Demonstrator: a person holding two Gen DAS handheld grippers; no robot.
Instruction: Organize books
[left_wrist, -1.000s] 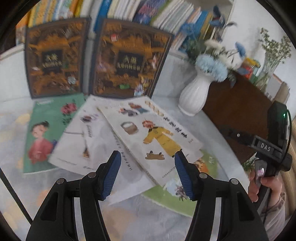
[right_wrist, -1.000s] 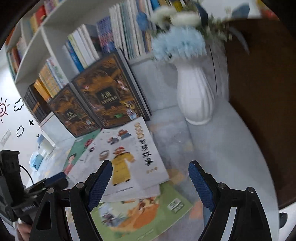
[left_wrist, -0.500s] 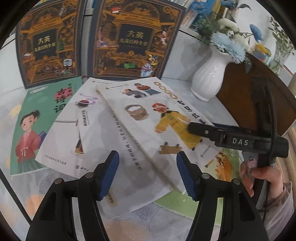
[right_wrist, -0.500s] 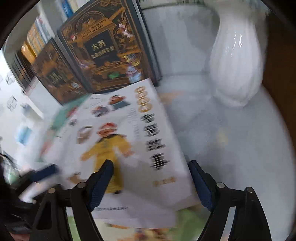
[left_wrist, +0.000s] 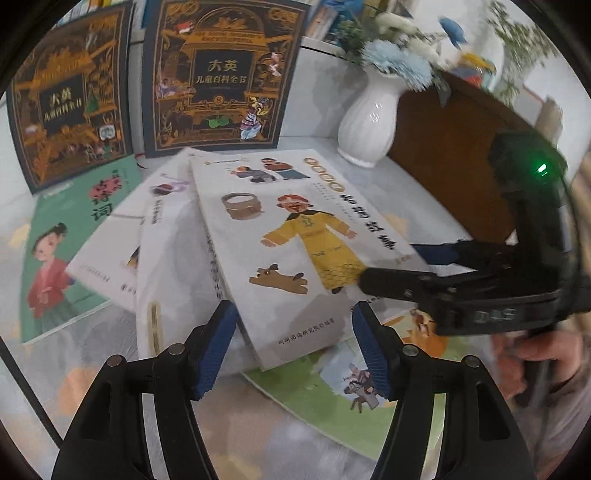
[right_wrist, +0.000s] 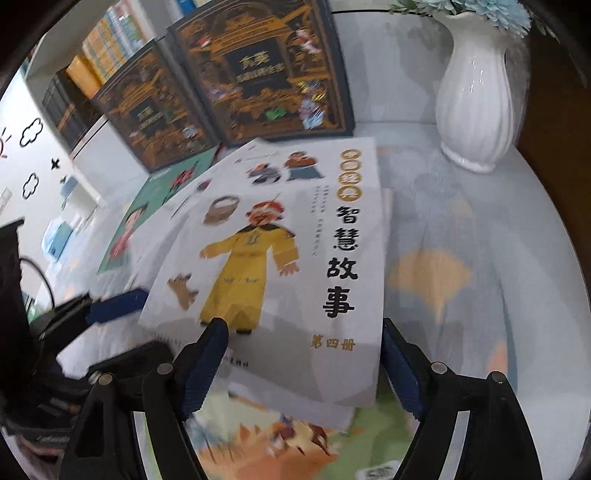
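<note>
The white storybook tops a loose pile of thin books lying flat before 2 upright volumes. Both the left gripper and right gripper stand released, grasping nothing. No sorting appears done yet.

This looked like a home, probably a child's reading corner. A white bookshelf packed with thin, colourful spines ran along the back, and two dark, gilt-decorated children's encyclopedia volumes stood propped against it. Picture books with cartoon covers lay fanned over a pale patterned surface. A white ribbed vase of blue and white artificial flowers stood beside a dark wooden cabinet. Cloud and star stickers decorated the white wall.
</note>
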